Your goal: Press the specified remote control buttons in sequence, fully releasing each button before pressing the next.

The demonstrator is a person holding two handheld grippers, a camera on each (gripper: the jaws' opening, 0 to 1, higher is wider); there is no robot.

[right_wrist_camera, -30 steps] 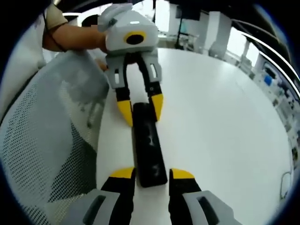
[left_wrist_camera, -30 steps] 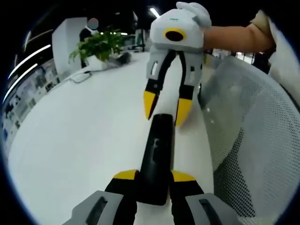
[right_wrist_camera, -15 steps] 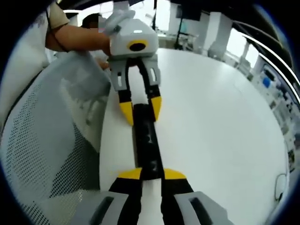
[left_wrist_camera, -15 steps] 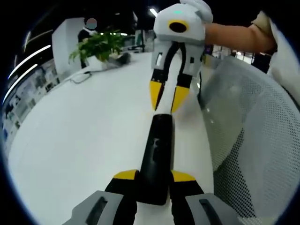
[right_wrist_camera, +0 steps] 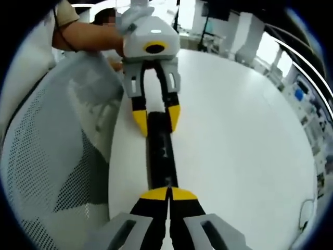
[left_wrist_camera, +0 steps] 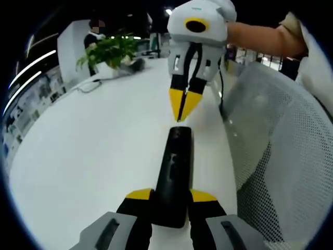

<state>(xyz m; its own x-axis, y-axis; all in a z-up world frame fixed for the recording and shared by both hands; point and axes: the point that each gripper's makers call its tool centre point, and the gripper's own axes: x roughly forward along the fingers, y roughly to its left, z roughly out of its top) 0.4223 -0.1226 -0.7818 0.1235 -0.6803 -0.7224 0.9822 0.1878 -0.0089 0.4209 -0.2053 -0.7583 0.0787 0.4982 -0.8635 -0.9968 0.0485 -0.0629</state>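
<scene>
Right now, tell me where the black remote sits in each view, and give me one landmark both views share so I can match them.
Left gripper view: the remote runs up the lower centre, its near end clamped in that view's own jaws.
Right gripper view: the remote lies along the centre, its far end between the left gripper's yellow-tipped jaws.
Shared landmark: the white mesh chair, at the right edge in the left gripper view and the left edge in the right gripper view.

Black remote (left_wrist_camera: 175,172) flat on white table (left_wrist_camera: 99,151)
</scene>
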